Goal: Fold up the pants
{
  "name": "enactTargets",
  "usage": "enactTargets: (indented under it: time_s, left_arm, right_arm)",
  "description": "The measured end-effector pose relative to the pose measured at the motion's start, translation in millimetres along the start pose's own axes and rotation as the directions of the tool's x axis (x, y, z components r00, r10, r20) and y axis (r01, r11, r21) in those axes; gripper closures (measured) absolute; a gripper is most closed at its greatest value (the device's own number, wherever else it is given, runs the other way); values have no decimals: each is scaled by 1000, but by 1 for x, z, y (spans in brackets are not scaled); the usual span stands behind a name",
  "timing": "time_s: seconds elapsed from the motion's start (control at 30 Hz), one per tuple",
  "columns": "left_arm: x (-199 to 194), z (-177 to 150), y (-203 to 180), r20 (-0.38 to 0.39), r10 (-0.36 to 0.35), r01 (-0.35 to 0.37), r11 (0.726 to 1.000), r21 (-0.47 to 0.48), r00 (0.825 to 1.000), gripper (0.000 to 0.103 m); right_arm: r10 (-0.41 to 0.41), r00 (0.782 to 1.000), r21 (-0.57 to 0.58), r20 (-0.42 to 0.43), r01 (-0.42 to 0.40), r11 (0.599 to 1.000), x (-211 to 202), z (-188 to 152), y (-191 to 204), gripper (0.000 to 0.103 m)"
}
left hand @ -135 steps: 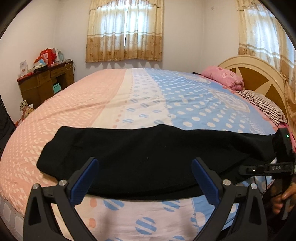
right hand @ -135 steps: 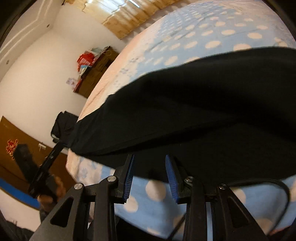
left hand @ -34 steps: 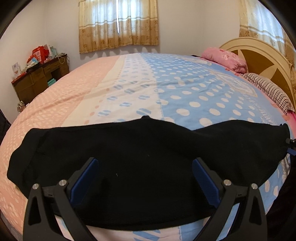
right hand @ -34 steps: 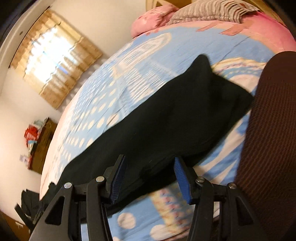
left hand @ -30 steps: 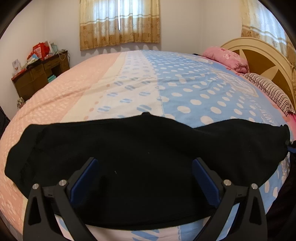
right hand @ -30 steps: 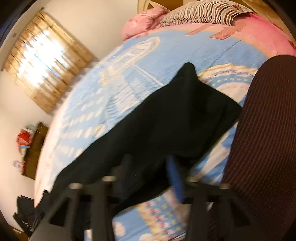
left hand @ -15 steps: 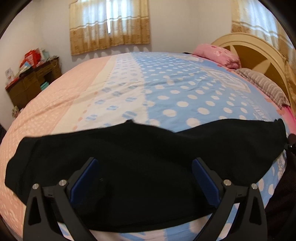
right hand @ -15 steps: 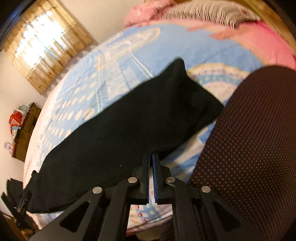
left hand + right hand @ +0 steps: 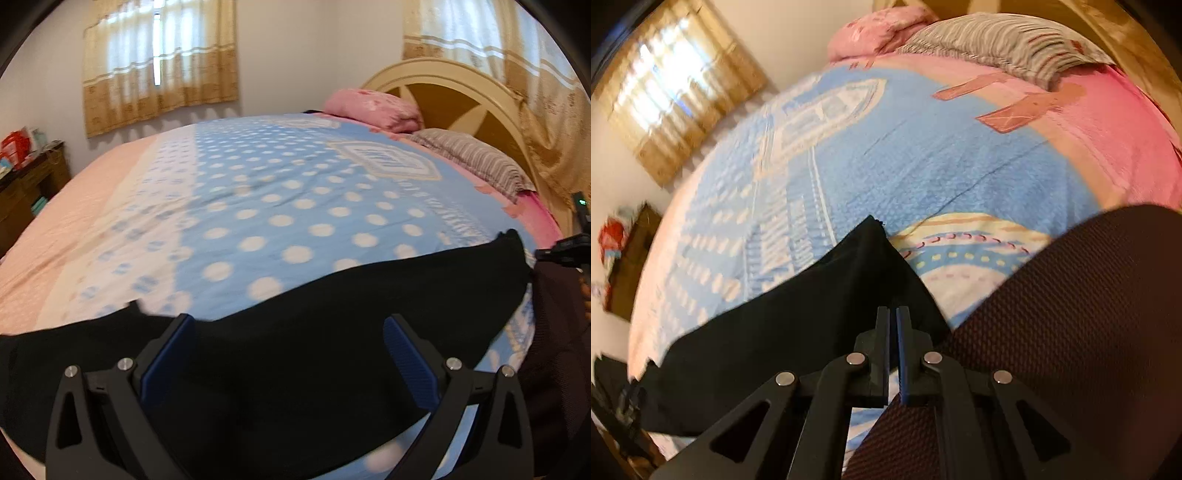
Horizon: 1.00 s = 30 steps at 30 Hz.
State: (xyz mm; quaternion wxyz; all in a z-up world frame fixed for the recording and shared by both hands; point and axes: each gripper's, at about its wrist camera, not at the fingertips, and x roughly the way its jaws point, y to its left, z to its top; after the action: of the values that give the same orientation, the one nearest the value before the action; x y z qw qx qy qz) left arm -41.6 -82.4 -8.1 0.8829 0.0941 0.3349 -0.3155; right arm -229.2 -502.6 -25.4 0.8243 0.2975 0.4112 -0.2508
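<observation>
The black pants [image 9: 295, 369] lie stretched across the near edge of the bed, running left to right. My left gripper [image 9: 290, 325] hovers over their middle, open, with the blue pads [image 9: 166, 362] wide apart and nothing pinched. In the right wrist view the pants [image 9: 798, 332] taper to a pointed corner toward the headboard. My right gripper [image 9: 892, 310] is shut at their near edge, and the cloth seems caught at its tips. The right gripper [image 9: 569, 251] also shows at the far right of the left wrist view, beside the pants' end.
The bedspread [image 9: 277, 192] is blue with white dots and pink at the left. A pink pillow [image 9: 373, 107] and a striped pillow [image 9: 472, 162] lie by the wooden headboard [image 9: 461, 88]. A person's dark red dotted garment [image 9: 1071, 314] fills the right. A wooden dresser [image 9: 22, 184] stands far left.
The right gripper's jaws have closed from wide apart to shut at the pants' near edge. The left gripper has shifted right along the pants, still open; their left end now runs off frame.
</observation>
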Motion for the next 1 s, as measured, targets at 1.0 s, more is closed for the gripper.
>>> enactTargets:
  time_s: [1.0]
  left_arm:
    - [41, 3, -79, -102, -18, 31, 992, 122, 995, 0]
  right_arm:
    - [-351, 935, -280, 49, 350, 894, 19, -14, 15, 103]
